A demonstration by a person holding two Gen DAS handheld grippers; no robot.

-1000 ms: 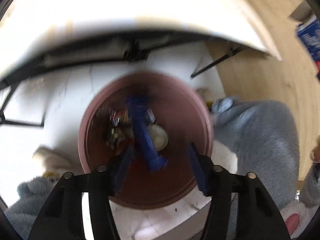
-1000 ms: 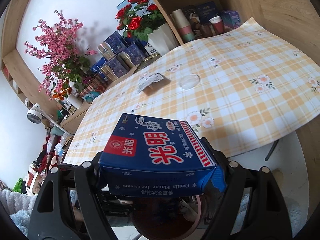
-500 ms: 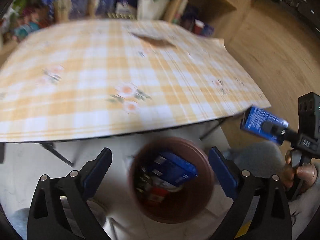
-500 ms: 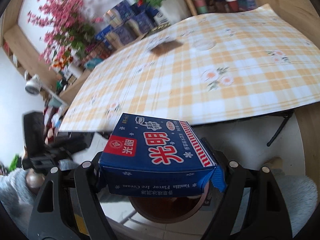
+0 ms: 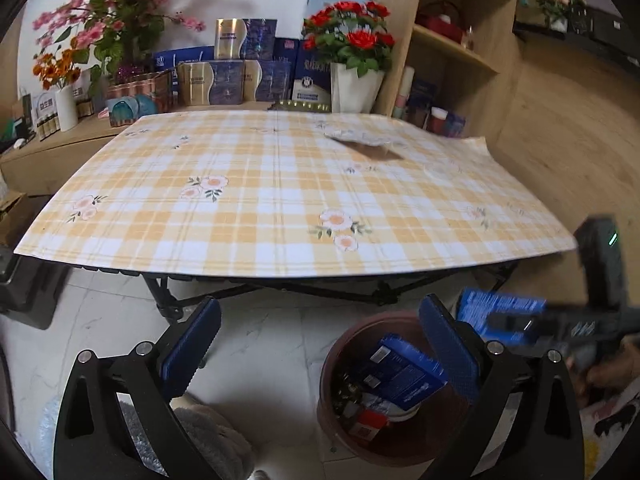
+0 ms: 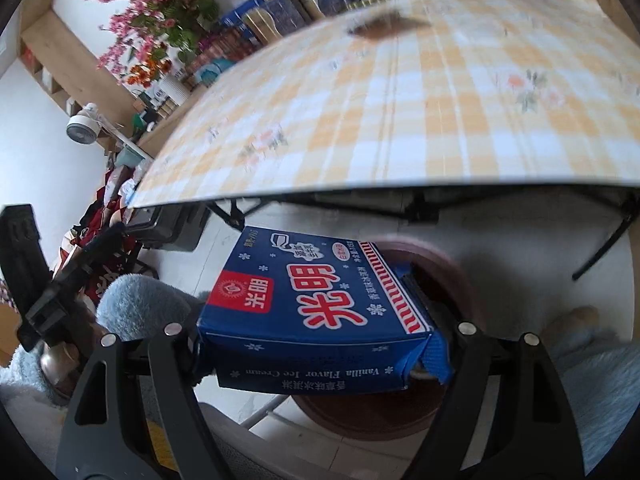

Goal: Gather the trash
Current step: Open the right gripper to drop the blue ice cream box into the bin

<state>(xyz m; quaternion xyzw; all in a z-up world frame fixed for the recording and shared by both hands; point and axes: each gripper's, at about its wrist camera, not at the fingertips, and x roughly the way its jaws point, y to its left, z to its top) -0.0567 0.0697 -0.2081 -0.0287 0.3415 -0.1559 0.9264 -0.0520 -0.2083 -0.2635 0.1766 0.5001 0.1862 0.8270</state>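
My right gripper (image 6: 316, 316) is shut on a blue ice cream box (image 6: 316, 300) and holds it over the near rim of a brown round bin (image 6: 452, 276) on the floor. In the left wrist view the bin (image 5: 344, 428) holds another blue box (image 5: 400, 372) and other trash. My left gripper (image 5: 320, 340) is open and empty, raised above the floor left of the bin, facing the table. The right gripper with its box (image 5: 500, 312) shows there at the right. A flat wrapper (image 5: 364, 140) lies on the far part of the checked tablecloth (image 5: 280, 200).
The table stands on black folding legs (image 5: 168, 300) over a white tiled floor. Shelves behind hold flowers (image 5: 352, 40) in a white vase and boxes (image 5: 228, 76). Grey fluffy slippers (image 5: 208, 440) are near the bin. A fan (image 6: 84, 128) stands at left.
My left gripper rose from over the bin and tilted up toward the table, open and empty. My right gripper carried the box down toward the bin.
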